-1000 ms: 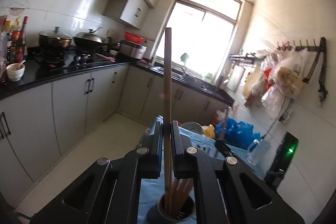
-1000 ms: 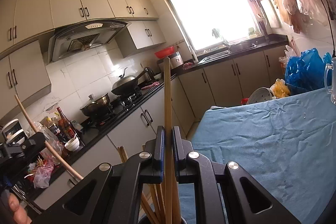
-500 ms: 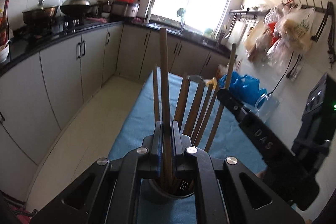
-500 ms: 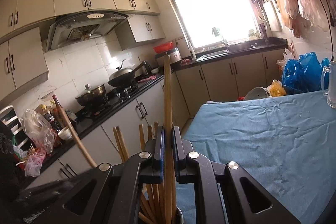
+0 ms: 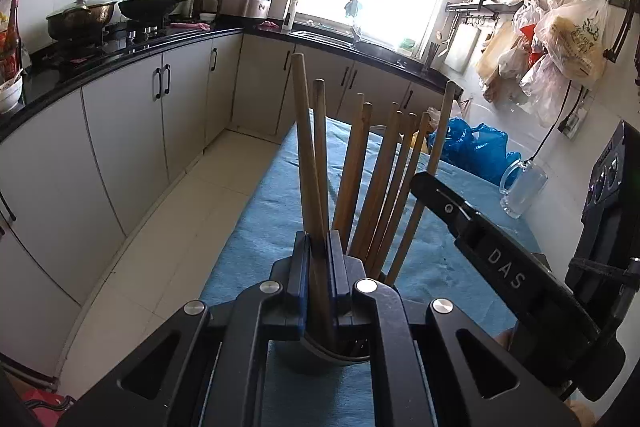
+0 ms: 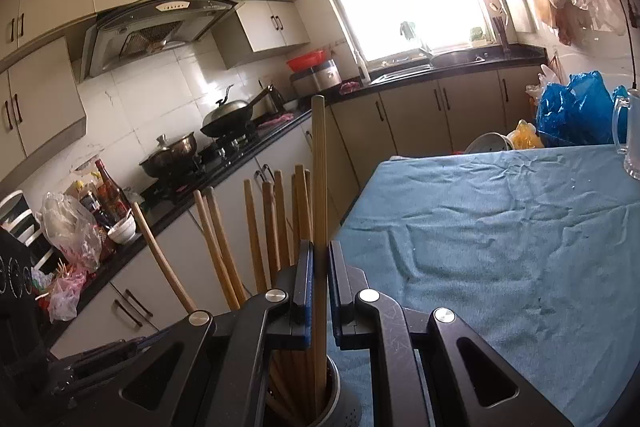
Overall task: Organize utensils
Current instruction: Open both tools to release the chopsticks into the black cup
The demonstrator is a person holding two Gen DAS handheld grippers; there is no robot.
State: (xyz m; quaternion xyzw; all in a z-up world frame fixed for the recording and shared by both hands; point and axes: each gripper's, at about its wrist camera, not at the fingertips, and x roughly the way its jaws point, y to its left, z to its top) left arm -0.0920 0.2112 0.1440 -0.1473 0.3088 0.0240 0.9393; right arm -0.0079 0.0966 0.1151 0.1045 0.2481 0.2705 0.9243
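Chopsticks (image 5: 376,183) stand bundled in a grey holder (image 5: 320,351) at bottom centre, on the blue tablecloth (image 5: 260,223). Left gripper (image 5: 318,259) is clenched on one chopstick (image 5: 308,155), its lower end inside the holder. Right gripper (image 6: 319,267) likewise clamps another chopstick (image 6: 319,179) over the same holder (image 6: 332,399), lower centre of its view.

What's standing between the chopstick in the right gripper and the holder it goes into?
Nothing visible does. The right gripper is shut on an upright chopstick whose lower end already reaches down inside the chopstick holder. The other chopsticks in the holder lean off to the left of it.
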